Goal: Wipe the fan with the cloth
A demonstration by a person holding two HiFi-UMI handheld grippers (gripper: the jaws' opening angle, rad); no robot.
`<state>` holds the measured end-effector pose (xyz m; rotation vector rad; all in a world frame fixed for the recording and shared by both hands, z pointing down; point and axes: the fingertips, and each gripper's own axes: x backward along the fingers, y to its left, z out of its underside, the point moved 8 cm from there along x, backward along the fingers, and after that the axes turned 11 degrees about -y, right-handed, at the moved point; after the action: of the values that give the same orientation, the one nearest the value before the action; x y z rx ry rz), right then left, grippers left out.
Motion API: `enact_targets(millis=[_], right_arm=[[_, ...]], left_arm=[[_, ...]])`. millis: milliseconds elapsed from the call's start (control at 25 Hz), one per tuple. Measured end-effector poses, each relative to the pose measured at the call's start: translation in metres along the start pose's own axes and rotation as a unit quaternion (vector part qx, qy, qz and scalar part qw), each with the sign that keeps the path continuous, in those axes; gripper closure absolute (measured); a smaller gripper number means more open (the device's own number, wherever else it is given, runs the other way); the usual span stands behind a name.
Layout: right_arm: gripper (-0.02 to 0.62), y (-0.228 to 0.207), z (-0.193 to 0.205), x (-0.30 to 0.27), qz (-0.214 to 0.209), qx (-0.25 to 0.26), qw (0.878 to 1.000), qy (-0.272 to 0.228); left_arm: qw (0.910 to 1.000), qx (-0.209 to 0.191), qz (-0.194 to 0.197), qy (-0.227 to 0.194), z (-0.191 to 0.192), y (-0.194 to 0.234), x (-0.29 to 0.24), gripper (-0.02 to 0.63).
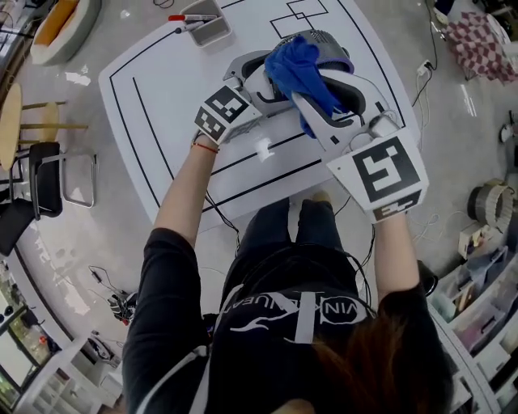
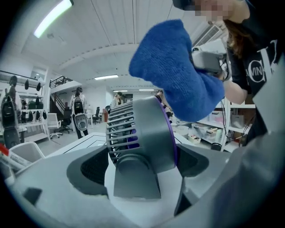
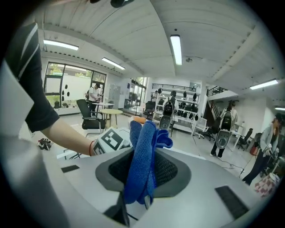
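Observation:
A small grey fan [image 2: 142, 133] with a purple ring stands on its base on the white table [image 1: 162, 105]. My left gripper [image 2: 142, 173] holds its jaws wide around the fan's lower body, pads against both sides. In the head view the fan [image 1: 324, 39] shows only as a grey rim behind the cloth, with the left gripper [image 1: 271, 81] reaching in from the left. My right gripper [image 3: 144, 173] is shut on a folded blue cloth [image 3: 142, 156]. The cloth [image 2: 178, 75] hangs above and right of the fan's top; whether it touches the fan I cannot tell. From above, the cloth [image 1: 299, 69] covers most of the fan, in the right gripper [image 1: 324, 85].
A grey bin [image 1: 206, 24] with a red marker stands at the table's far edge. Black lines are drawn across the tabletop. A black chair [image 1: 48, 178] and a round table stand to the left, cables lie on the floor, and shelves [image 1: 486, 307] fill the lower right.

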<state>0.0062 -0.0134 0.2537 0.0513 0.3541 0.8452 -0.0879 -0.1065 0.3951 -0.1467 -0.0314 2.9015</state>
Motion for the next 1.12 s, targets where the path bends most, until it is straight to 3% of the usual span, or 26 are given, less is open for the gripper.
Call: enact_targets(millis=[280, 640, 880, 1120], right_arm=[[0.486, -0.004, -0.005, -0.044, 0.002, 0.041, 0.998, 0.038], [0.486, -0.069, -0.001, -0.022, -0.017, -0.090, 0.996, -0.002], [0.486, -0.103, 0.011, -0.013, -0.019, -0.180, 0.983, -0.022], [0.486, -0.127, 0.026, -0.001, -0.007, -0.232, 0.972, -0.027]], left_arm=[[0.9998, 0.016, -0.008, 0.009, -0.001, -0.002, -0.005, 0.155], [0.9994, 0.023, -0.008, 0.022, -0.002, -0.005, -0.008, 0.163], [0.9993, 0.025, -0.011, 0.028, -0.002, -0.003, -0.004, 0.163], [0.9991, 0.028, -0.012, 0.029, -0.004, 0.000, 0.000, 0.164]])
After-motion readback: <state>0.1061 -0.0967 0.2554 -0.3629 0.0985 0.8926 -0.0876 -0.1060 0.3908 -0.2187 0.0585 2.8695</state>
